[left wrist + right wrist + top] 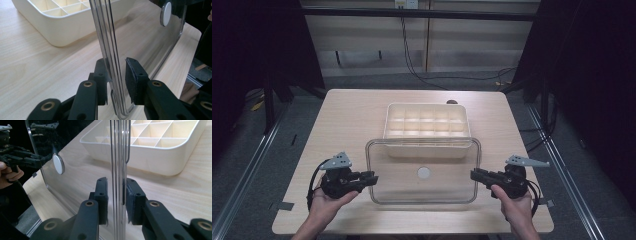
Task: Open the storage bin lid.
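Observation:
A clear plastic lid (pixel 402 170) with a white round knob (pixel 423 173) hangs level just above the table, its far edge over the front of a cream compartment box (pixel 427 104). My left gripper (pixel 371 177) is shut on the lid's left rim, and my right gripper (pixel 474 174) is shut on its right rim. In the left gripper view the lid's rim (pixel 110 37) runs upright between the black pads of the left gripper (pixel 116 72). The right gripper view has the rim (pixel 120 157) between the pads of the right gripper (pixel 115 192), with the other hand's gripper (pixel 22 161) seen through the lid.
The light wooden table (pixel 347 115) has bare wood on both sides of the box. The box's compartments (pixel 150 135) look empty. Cables trail on the grey floor behind the table, and metal rails run along both sides.

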